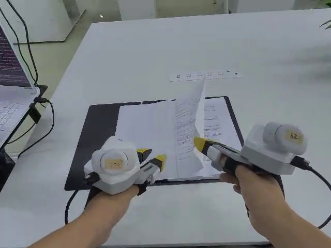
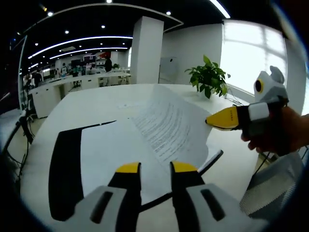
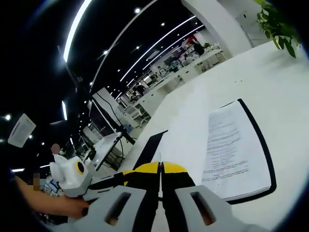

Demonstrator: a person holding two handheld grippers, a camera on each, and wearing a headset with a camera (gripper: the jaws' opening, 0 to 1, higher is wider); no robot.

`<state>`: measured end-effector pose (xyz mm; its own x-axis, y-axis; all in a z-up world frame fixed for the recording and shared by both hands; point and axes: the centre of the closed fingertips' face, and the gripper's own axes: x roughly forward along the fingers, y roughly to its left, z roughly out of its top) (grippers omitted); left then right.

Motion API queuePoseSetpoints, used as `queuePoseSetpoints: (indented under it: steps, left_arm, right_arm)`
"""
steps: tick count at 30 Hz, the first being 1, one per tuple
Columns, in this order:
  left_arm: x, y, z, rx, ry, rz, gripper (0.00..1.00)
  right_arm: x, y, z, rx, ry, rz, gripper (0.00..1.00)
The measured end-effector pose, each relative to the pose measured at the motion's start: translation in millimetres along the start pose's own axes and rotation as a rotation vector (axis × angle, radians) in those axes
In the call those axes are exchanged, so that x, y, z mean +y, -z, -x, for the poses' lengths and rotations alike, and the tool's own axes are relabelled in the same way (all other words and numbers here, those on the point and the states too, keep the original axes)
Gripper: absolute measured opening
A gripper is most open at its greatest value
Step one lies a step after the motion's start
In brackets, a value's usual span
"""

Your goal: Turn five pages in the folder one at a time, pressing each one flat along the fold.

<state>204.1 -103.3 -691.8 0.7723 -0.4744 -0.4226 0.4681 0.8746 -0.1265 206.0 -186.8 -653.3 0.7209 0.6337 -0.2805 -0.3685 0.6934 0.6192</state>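
- The folder [image 1: 95, 139] lies open and flat on the white table [image 1: 155, 46]. Its black cover shows at the left, and printed sheets are stacked on both halves.
- One page [image 1: 187, 121] stands almost upright over the fold. This looks like the turning step for one page, not the pressing step.
- The right gripper [image 1: 199, 144] has its jaws closed on the lower edge of that page. In the right gripper view the sheet shows as a thin white line rising between the shut yellow tips.
- The left gripper [image 1: 153, 156] sits at the near edge of the left-hand stack [image 1: 145, 126], its jaws a narrow gap apart and holding nothing. Whether it touches the paper cannot be told.
- How many of the five pages are done cannot be told from these views.
- The likely next move is for the right gripper to carry the page leftward over the fold, lay it on the left-hand stack and let go.
- The left gripper is well placed to press along the fold afterwards, but it should be clear of the sheet as the sheet comes down.
- One risk is that the pinch on thin paper creases the edge or drags a second sheet off the right-hand stack [image 1: 220, 121].
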Motion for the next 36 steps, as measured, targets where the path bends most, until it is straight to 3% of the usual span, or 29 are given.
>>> queuePoseSetpoints:
  steps: [8, 14, 19, 27, 36]
  left_arm:
    - [38.0, -4.4, 41.0, -0.044, -0.063, 0.036, 0.23]
    - [63.0, -6.7, 69.2, -0.062, -0.108, 0.024, 0.24]
    - [84.3, -1.5, 88.5, -0.064, -0.155, 0.046, 0.24]
    - [97.4, 7.8, 105.2, -0.052, -0.183, 0.065, 0.24]
    - [93.9, 16.3, 108.9, -0.03, -0.181, 0.063, 0.24]
  right_arm:
    - [52.3, 22.7, -42.4, 0.065, -0.088, 0.041, 0.0]
    - [76.8, 46.5, -68.2, 0.122, -0.122, 0.048, 0.0]
    - [89.4, 66.5, -87.4, 0.167, -0.142, 0.049, 0.0]
    - [89.5, 104.0, -119.0, 0.266, -0.129, 0.063, 0.0]
    - [68.4, 146.5, -148.9, 0.372, -0.077, 0.054, 0.0]
